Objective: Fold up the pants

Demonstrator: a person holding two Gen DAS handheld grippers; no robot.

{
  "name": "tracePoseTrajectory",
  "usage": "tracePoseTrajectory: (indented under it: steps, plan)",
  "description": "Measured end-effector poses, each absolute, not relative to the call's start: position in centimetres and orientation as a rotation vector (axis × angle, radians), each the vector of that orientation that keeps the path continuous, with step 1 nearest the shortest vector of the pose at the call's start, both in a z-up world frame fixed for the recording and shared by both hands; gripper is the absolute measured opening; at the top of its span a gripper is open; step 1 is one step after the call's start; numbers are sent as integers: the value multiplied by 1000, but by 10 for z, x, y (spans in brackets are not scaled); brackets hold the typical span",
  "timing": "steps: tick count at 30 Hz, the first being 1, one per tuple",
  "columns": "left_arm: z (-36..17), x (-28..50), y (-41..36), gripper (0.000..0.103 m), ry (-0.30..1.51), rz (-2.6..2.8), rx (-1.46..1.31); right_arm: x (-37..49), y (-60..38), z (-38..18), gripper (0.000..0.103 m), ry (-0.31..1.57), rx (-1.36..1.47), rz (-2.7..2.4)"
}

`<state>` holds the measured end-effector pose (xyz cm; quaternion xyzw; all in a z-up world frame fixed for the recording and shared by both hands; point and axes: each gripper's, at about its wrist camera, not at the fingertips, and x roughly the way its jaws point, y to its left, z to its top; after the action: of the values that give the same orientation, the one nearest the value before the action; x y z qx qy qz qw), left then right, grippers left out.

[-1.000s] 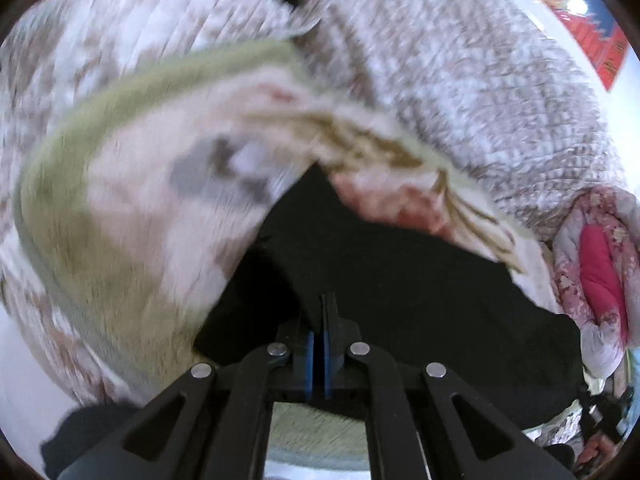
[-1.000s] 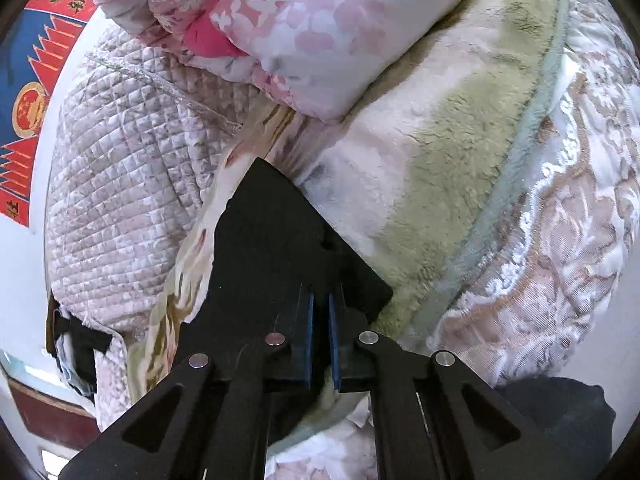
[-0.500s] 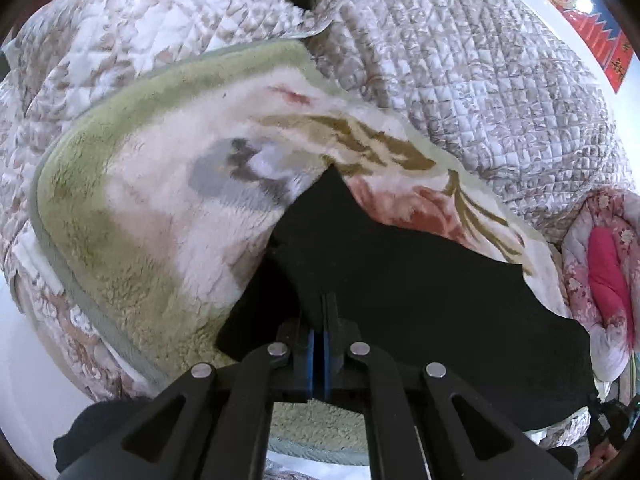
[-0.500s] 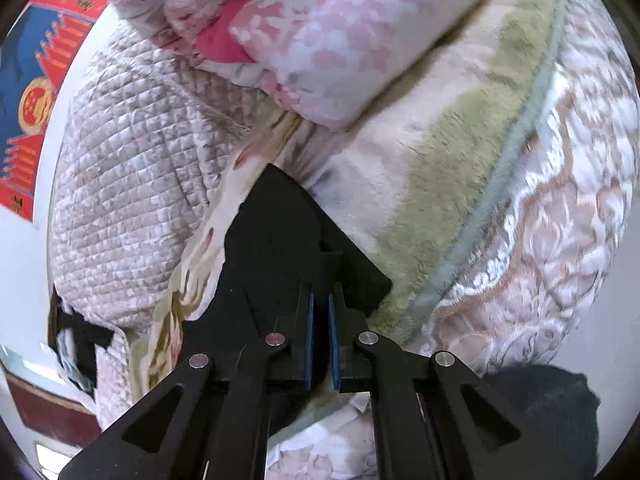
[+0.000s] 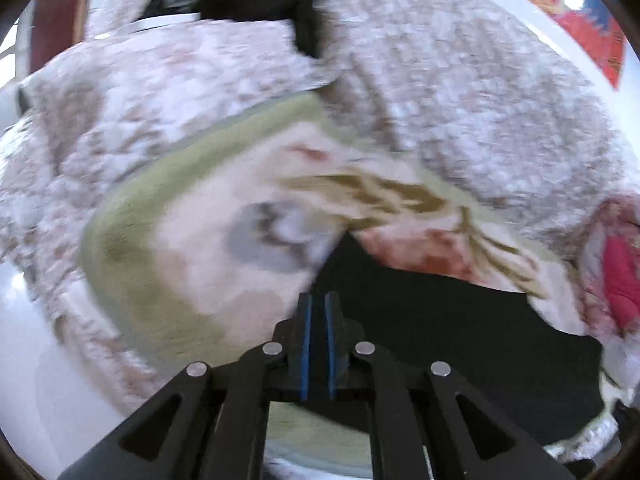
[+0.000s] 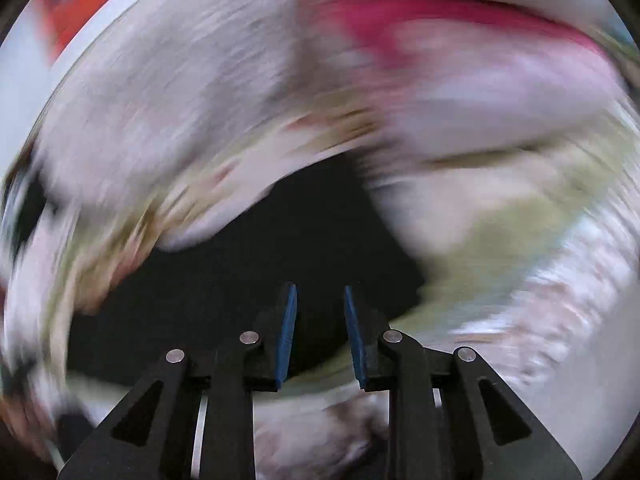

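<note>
My right gripper (image 6: 320, 320) has just been opening: its two blue pads now stand clearly apart with nothing pinched between them, where half a second ago they were nearly together over the cloth. Through the gap I see only the black pants (image 6: 248, 280) lying below. The right view is heavily smeared, so I cannot make out fine detail.

My left gripper (image 5: 316, 320) is almost shut, with only a thin slit showing between its blue pads. I see no fabric in that slit; a second ago the pads sat pressed together at the cloth, and now they seem to float just above it. The left view looks from higher than before, with more of the bed in sight.

Moving outward, in the left view the black pants (image 5: 460, 332) spread from the jaw tips toward four o'clock as a flat dark shape with a point at twelve o'clock, just beyond the tips. They rest on a fleecy blanket (image 5: 192, 248) with a green border, which fills nine to eleven o'clock. Beyond it, from twelve to two o'clock, is a quilted bedspread (image 5: 460, 100). A pink and red pillow (image 5: 616, 276) sits at three o'clock.

My judgement: both grips have let go, so a fold has just been laid down and the pants rest on the blanket. The next move is probably a fresh grasp or a smoothing pass.
</note>
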<state>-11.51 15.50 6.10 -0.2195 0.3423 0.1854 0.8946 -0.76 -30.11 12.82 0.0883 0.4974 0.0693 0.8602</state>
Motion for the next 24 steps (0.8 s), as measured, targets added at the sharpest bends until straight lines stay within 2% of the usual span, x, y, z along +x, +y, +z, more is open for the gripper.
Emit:
tracePoseTrajectory:
  steps: [4,7,11,14,16,24]
  plan:
    - [52,-94,114,8,748,212,-425,-5,-273,77,25,1218,93,199]
    - [30,-78,93,8,835,147,-397,-2,-291,85,25,1199,196,201]
    - [13,-72,89,8,889,123,-407,2,-310,112,25,1055,215,170]
    - [14,-67,89,8,882,124,-401,20,-332,96,26,1110,214,40]
    - [11,-62,94,8,880,145,-396,30,-346,89,24,1118,351,41]
    - [22,-38,111,8,845,172,-383,93,-324,109,24,993,231,91]
